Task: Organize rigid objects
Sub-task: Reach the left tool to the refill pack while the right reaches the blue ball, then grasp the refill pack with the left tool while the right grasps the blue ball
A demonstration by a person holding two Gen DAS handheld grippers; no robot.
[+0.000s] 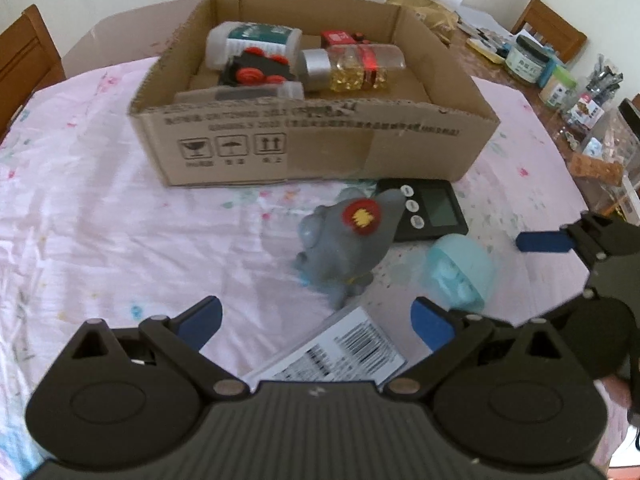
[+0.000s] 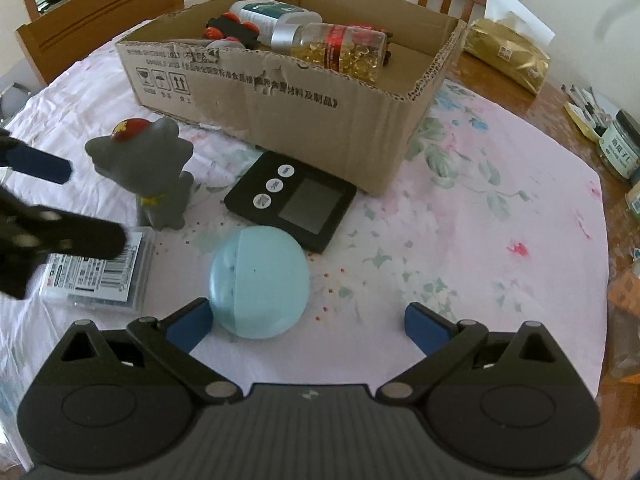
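Ball (image 2: 259, 282), smooth, hard, probably light and slippery, lay near the box (image 2: 320, 120); right tongs (image 2: 307, 322) and left tongs (image 1: 316, 322) stood wide, empty; grip across its middle.

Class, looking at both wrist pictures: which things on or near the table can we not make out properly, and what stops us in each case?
- Flat labelled packet: left wrist view, near end hidden by the left tool; print too small.
- Grey toy: left wrist view, blurred.
- Cardboard box contents: right wrist view, lower items hidden by its front wall.
- Jars: right wrist view, cut by the edge.
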